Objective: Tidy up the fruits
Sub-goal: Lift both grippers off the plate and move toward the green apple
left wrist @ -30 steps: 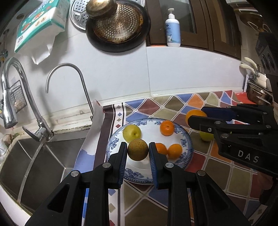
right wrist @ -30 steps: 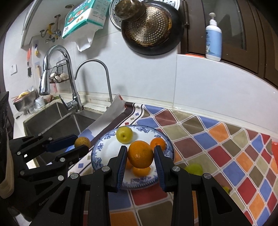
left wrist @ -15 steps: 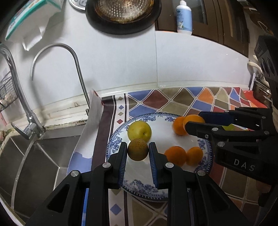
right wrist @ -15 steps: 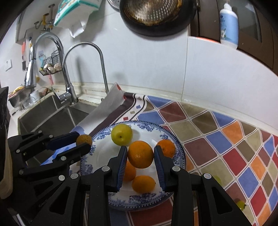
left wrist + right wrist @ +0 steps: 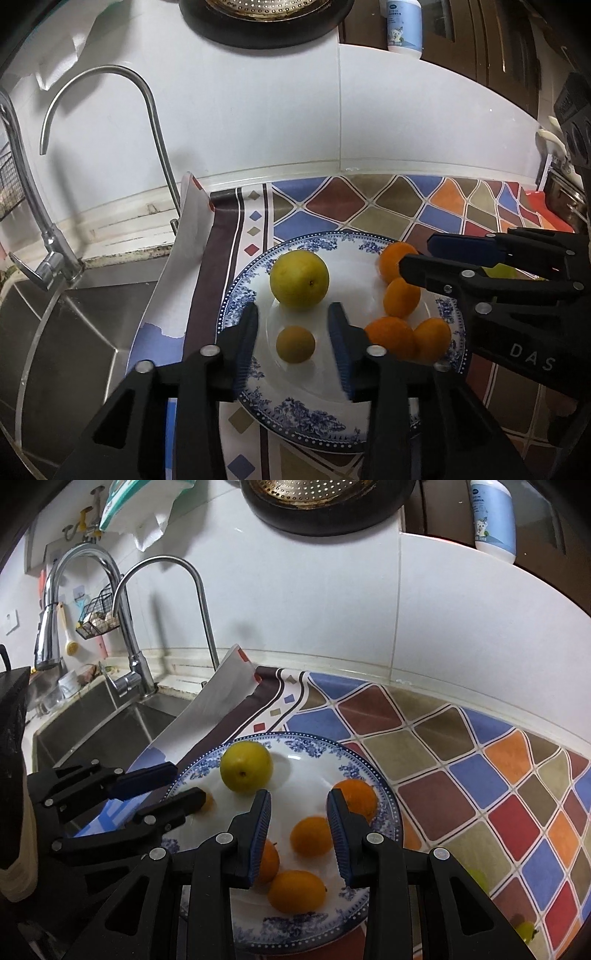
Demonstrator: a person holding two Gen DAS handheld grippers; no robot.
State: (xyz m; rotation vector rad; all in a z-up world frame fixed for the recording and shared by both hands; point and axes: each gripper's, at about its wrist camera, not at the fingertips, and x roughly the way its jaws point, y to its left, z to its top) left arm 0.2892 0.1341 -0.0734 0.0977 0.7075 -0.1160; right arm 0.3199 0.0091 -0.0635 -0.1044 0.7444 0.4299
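In the left wrist view, the left gripper is opening its jaws; the small brownish fruit lies free between them on the plate.

In the right wrist view, the right gripper stands apart, empty, above an orange on the plate.

Left gripper: pitched forward and downward, jaws opening, blue pads clear of small fruit lying between them, no contact visible. Right gripper: pitched forward and downward, jaws parted, pads clear of orange seen between them, nothing gripped. Grippers side by side, left one at left of right wrist view, right one at right of left wrist view.
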